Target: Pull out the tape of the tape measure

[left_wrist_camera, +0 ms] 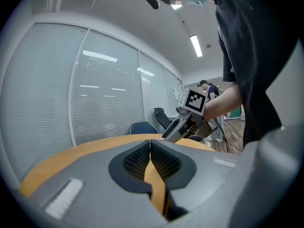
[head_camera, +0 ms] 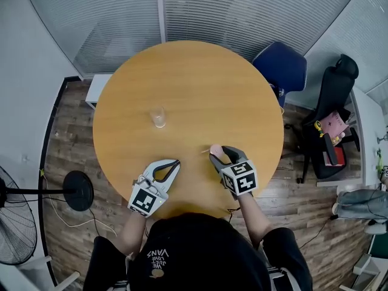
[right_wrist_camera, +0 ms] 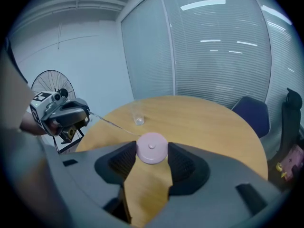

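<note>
A: Where to look for the tape measure (right_wrist_camera: pixel 152 147)?

B: Between the jaws of the right gripper (right_wrist_camera: pixel 152 152), pinched from both sides, above the near part of the round table (head_camera: pixel 200 90). Pink and round, flat face toward that gripper's camera.

A: And the left gripper (right_wrist_camera: pixel 88 111)?

B: Closed tight, pressed on the end of the tape (right_wrist_camera: pixel 114 123). Drawn out thin and straight between both grippers, above the wood. Farther back, near the table middle, standing alone: a clear glass (head_camera: pixel 158 117).

A clear glass (head_camera: pixel 158 117) stands on the round table (head_camera: pixel 200 77).
</note>
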A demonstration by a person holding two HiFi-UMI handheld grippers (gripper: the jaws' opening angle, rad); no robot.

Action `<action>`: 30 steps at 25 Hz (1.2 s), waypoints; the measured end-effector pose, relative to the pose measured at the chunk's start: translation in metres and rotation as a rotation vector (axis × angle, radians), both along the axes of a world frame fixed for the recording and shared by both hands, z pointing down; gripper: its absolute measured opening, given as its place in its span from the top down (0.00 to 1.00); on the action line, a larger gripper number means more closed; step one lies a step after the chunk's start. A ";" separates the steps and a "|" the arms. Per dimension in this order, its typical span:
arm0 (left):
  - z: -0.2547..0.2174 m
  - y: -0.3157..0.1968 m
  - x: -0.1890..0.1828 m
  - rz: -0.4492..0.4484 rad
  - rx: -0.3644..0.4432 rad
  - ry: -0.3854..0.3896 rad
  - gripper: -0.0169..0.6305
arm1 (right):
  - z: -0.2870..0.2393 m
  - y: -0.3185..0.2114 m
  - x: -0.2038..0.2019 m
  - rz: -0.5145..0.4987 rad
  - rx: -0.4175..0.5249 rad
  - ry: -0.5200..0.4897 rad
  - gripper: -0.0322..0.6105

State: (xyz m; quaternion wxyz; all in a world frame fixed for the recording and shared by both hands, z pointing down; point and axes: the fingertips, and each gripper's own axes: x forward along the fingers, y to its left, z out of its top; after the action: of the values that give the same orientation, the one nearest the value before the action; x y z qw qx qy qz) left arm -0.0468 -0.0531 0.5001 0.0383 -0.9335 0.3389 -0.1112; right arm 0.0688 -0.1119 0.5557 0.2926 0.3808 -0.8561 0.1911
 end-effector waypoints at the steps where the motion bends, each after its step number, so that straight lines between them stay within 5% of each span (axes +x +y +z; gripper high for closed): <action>1: 0.001 0.001 -0.002 -0.009 -0.003 0.002 0.95 | 0.002 0.000 0.003 0.004 -0.003 0.001 0.61; 30: 0.009 0.003 -0.021 -0.102 -0.026 -0.018 0.95 | 0.023 -0.012 0.024 0.035 -0.043 0.032 0.61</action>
State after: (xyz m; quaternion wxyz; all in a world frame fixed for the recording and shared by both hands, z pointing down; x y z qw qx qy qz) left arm -0.0674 -0.0499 0.5088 0.0237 -0.9143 0.3843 -0.1259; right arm 0.0927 -0.1241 0.5785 0.3108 0.3923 -0.8402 0.2087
